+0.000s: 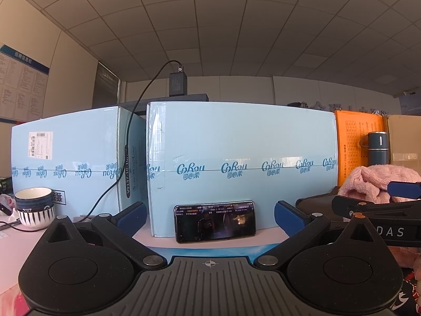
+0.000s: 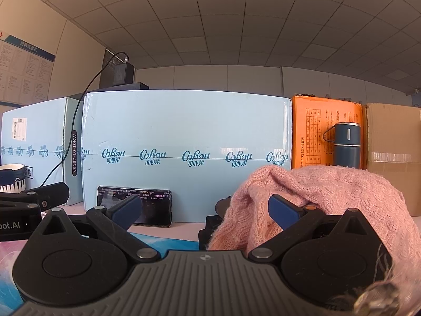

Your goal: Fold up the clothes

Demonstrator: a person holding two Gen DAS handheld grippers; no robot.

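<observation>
From your left wrist view, your left gripper [image 1: 210,217] hangs with jaws spread wide, holding nothing, facing a phone [image 1: 215,221] propped against pale blue cartons [image 1: 242,142]. Stacked bowls [image 1: 34,206] sit far left, contents unseen. The pink knit sweater [image 1: 373,181] lies heaped at right beside a blue flask [image 1: 378,148].

From your right wrist view, your right gripper [image 2: 206,210] is wide too; the sweater [image 2: 329,194] drapes around its right finger [image 2: 285,210] and part-hides the flask [image 2: 346,144], orange box [image 2: 313,134] and brown carton [image 2: 394,137].
</observation>
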